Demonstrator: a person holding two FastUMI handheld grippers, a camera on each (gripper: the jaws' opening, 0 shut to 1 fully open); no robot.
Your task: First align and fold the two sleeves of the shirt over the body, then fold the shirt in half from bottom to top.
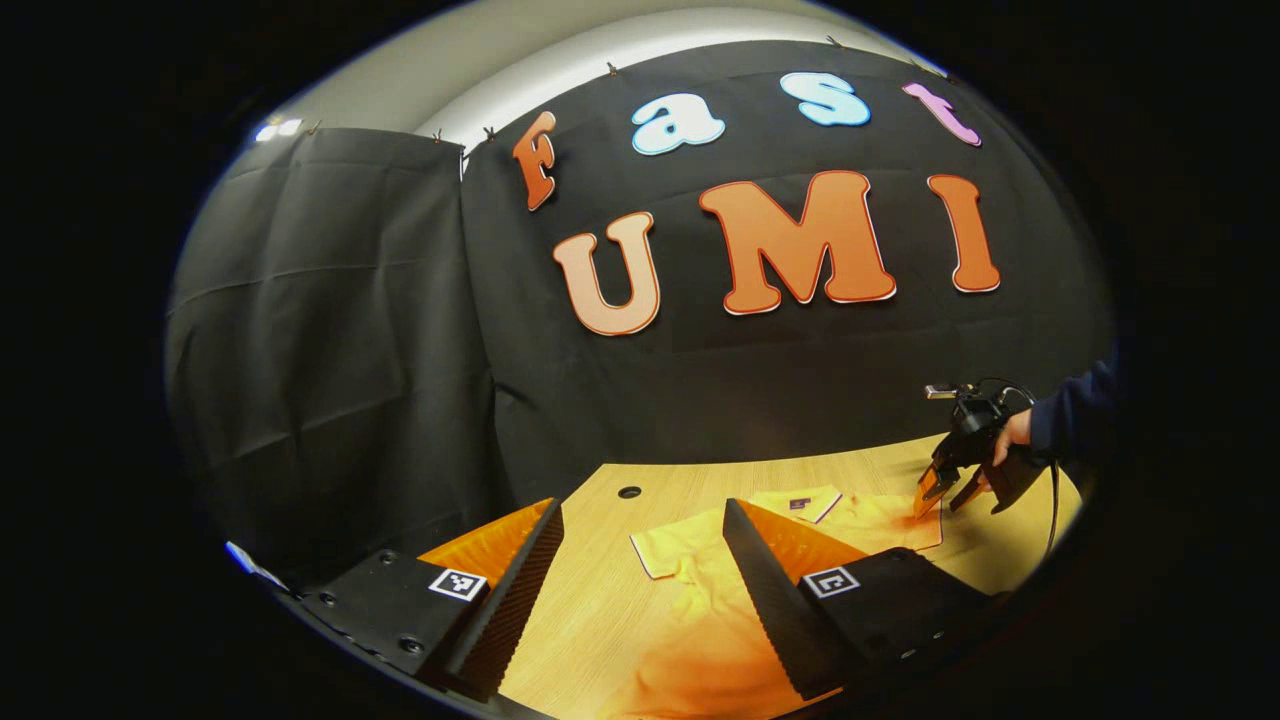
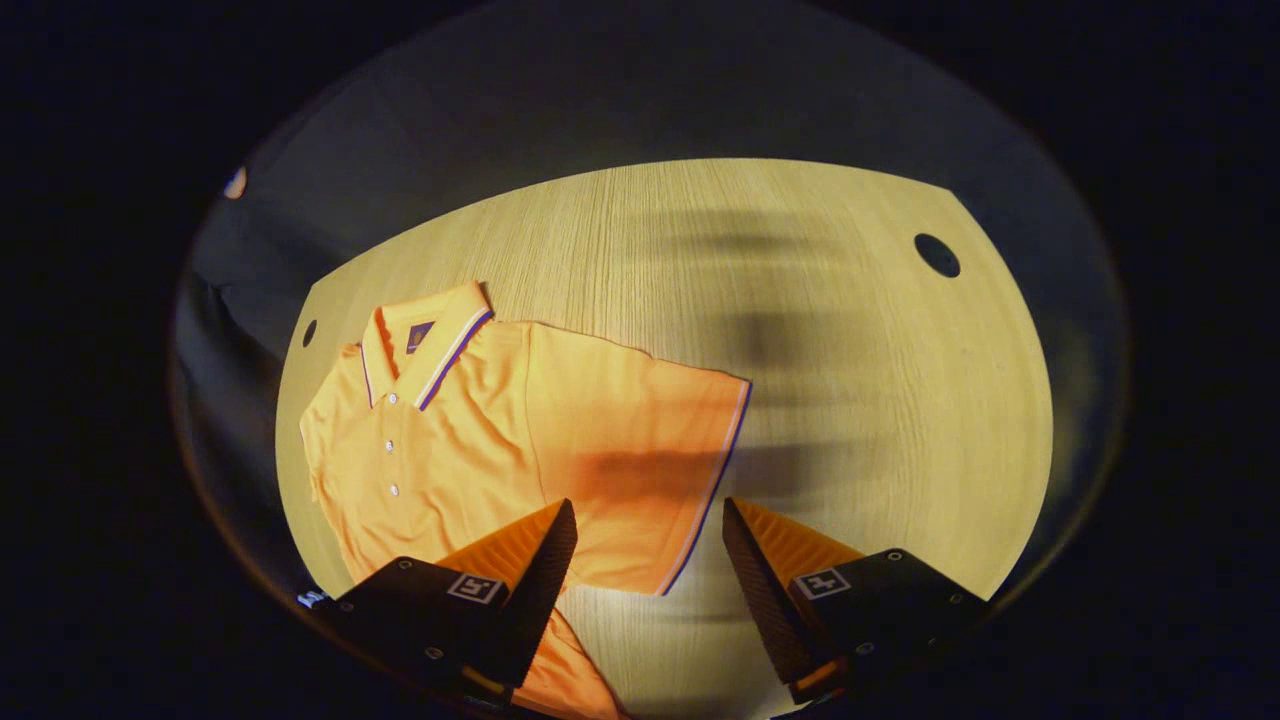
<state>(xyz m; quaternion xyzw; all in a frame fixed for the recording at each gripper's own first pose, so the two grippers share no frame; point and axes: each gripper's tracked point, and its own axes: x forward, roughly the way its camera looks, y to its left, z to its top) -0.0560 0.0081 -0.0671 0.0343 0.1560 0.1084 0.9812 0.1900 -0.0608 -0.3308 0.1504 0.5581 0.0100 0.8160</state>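
The orange short-sleeved polo shirt with striped collar trim [image 2: 450,440] lay flat, front up, on the pale wood-grain table [image 2: 850,400], one sleeve [image 2: 650,450] spread toward the bare wood. The right gripper [image 2: 648,540] hovered over that sleeve's hem, jaws apart, holding nothing. The left gripper [image 1: 645,560] hung open near the other sleeve [image 1: 665,550]. Risk noted: a shallow pinch at the hem could slip, or drag the body askew, spoiling alignment.
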